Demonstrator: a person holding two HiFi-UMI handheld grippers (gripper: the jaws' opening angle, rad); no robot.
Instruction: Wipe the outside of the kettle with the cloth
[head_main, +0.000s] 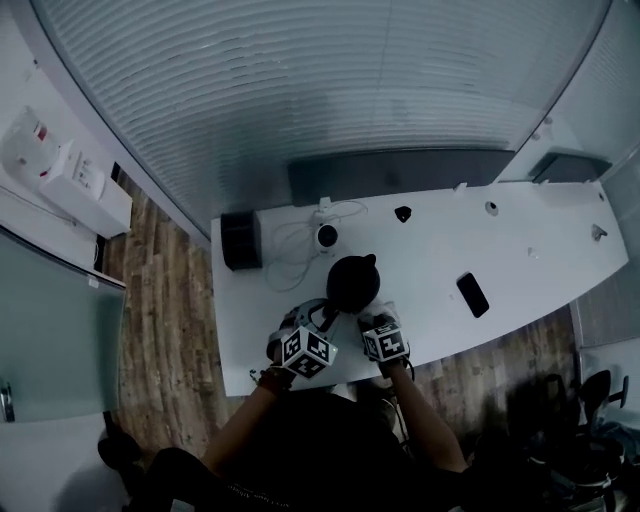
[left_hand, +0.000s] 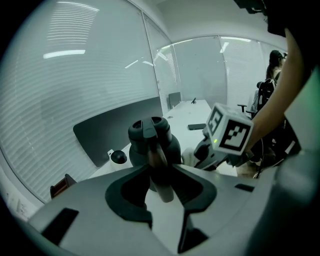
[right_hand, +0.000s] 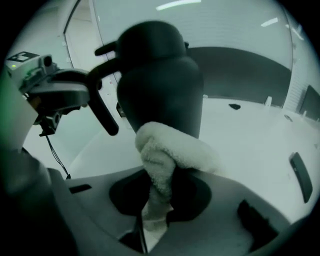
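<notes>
A dark rounded kettle (head_main: 352, 282) stands upright on the white table (head_main: 540, 262) near its front edge. My left gripper (left_hand: 161, 184) is shut on the kettle's handle (left_hand: 156, 165), with the kettle body (left_hand: 152, 142) just beyond the jaws. My right gripper (right_hand: 159, 197) is shut on a white fluffy cloth (right_hand: 167, 152), whose bunched end is pressed against the lower front of the kettle (right_hand: 160, 80). In the head view both grippers, left (head_main: 305, 350) and right (head_main: 383, 340), sit close together at the kettle's near side.
A black phone (head_main: 472, 294) lies to the right of the kettle. A small round white device (head_main: 326, 236) with a cable and a black box (head_main: 241, 240) sit at the table's back left. A dark panel (head_main: 400, 172) runs along the far edge, below window blinds.
</notes>
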